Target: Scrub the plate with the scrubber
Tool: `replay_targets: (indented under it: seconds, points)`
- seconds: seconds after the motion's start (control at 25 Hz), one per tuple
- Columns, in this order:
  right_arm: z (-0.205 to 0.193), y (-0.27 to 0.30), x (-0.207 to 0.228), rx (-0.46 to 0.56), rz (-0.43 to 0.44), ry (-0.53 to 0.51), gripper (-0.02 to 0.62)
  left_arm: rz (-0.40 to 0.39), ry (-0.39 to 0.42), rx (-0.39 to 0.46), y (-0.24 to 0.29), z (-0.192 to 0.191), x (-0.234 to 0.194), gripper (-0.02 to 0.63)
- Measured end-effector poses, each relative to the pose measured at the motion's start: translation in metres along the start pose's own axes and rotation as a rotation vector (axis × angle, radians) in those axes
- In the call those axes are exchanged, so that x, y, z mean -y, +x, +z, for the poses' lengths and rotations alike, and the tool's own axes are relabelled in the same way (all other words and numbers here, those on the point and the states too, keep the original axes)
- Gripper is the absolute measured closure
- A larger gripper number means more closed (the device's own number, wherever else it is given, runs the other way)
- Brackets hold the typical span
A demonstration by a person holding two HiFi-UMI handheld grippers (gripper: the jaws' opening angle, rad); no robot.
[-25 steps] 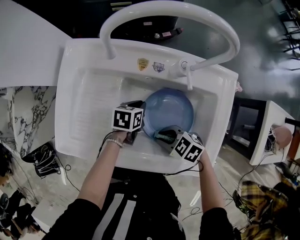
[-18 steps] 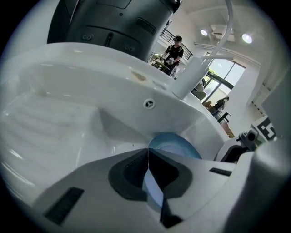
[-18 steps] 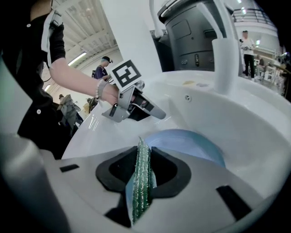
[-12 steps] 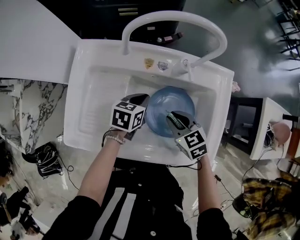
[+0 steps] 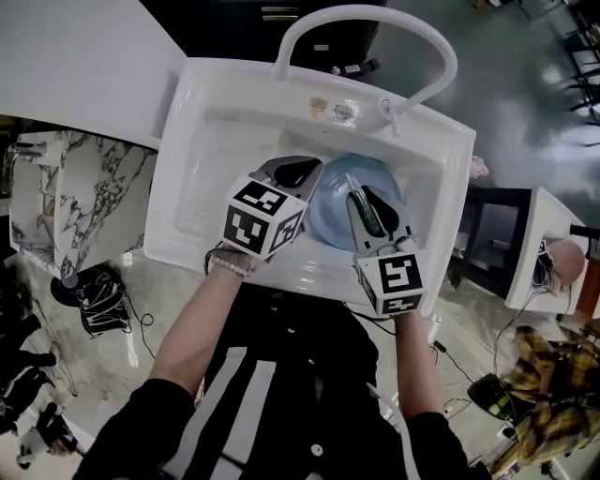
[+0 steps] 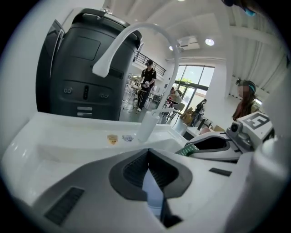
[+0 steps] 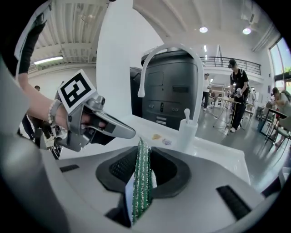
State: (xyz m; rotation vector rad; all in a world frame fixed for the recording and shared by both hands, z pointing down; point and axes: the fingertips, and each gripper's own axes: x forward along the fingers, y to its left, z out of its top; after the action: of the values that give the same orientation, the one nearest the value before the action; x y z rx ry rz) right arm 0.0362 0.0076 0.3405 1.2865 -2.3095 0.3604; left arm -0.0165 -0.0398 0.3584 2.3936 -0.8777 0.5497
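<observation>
A pale blue plate [image 5: 330, 216] lies in the white sink [image 5: 216, 103]. Both grippers hang above the basin, clear of it. My left gripper [image 5: 298, 167] is over the plate's left edge, jaws shut [image 6: 148, 152] and holding nothing. My right gripper [image 5: 356, 190] is over the plate's right half and is shut on a thin green scrubber [image 5: 367, 214], which stands on edge between the pads [image 7: 142, 177]. In the right gripper view the left gripper [image 7: 113, 129] shows at the left. The left gripper view catches the right gripper [image 6: 213, 144] and a bit of the scrubber [image 6: 188, 149].
A white arched faucet [image 5: 375, 19] spans the back of the sink, with a small tap handle [image 5: 394, 117] below it. A marble counter [image 5: 75, 178] is at the left, a dark machine [image 7: 170, 91] behind the sink. Bags and cables lie on the floor.
Both grippers have risen out of the basin toward the camera. The left gripper has left the plate's left rim, and the scrubber has come up off the plate.
</observation>
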Motion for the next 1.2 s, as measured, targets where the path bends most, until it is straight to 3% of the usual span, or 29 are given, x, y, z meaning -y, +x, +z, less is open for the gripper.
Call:
replay_targets:
  seconds: [0.2,0.52,0.84,1.2]
  points:
    - [0.033,-0.028,0.015,0.115,-0.089,0.056,0.502,-0.004,0.037,0.088,-0.024,0.028,0.018,0.606]
    - [0.067,-0.057,0.017,0.216,-0.15,0.082,0.502,-0.013,0.149,0.198,-0.06,0.07,0.038,0.606]
    - [0.079,-0.068,0.008,0.246,-0.152,0.078,0.503,0.012,0.209,0.26,-0.093,0.088,0.046,0.606]
    - [0.093,-0.08,0.006,0.276,-0.152,0.077,0.503,0.025,0.217,0.302,-0.116,0.1,0.057,0.606]
